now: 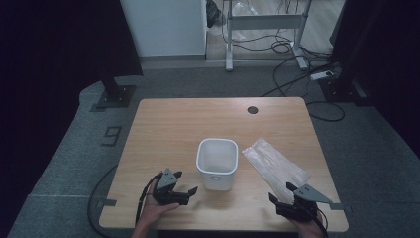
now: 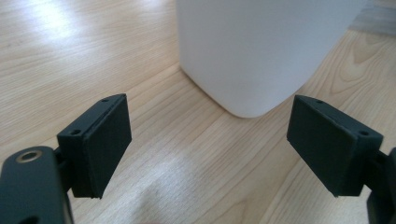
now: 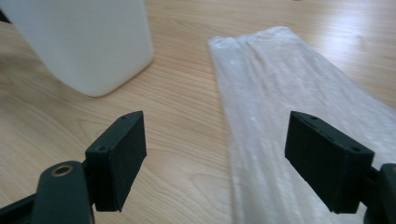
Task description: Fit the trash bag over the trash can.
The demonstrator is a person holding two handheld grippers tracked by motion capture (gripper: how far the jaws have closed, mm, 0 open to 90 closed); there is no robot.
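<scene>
Wooden table (image 1: 168,124) carries everything you are working with. At its near left edge your left gripper (image 1: 184,190) rests low with its jaws wide apart and nothing between them, pointed at the white bin (image 1: 217,163) just beside it. That bin stands upright and open at the middle of the table. To its right a clear plastic bag (image 1: 275,162) lies flat, close to the bin but not touching it. Your right gripper (image 1: 282,193) sits at the bag's near end, jaws spread wide and holding nothing.
</scene>
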